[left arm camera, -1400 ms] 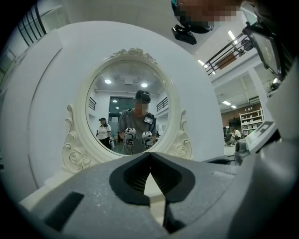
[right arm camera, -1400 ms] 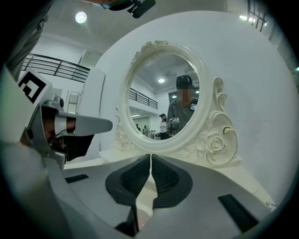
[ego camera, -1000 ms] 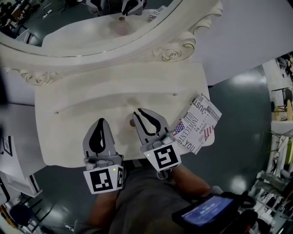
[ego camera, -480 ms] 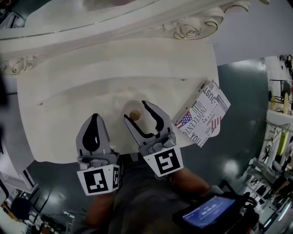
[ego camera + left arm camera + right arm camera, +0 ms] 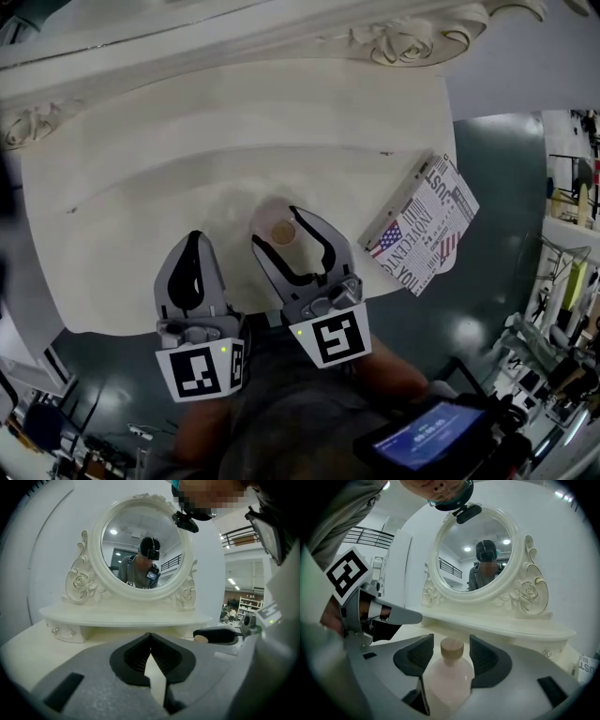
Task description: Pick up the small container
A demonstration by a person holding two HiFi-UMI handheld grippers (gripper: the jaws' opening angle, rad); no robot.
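Just spread right tool (image 5: 451, 651) wide around small container (image 5: 449, 679) standing on surface (image 5: 141, 187); no squeeze yet; left tool (image 5: 150, 641) closed, empty; ready to clamp, then lift.

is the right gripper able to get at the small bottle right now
Likely yes: the right gripper has just opened its jaws, which stand either side of the small bottle with nothing else between them. The left gripper, shut, sits clear to the side.

Printed box (image 5: 427, 225), bench (image 5: 141, 187) edge, 3 o'clock: "JUST" in large capitals
Remaining headline print on box: too blurred to read
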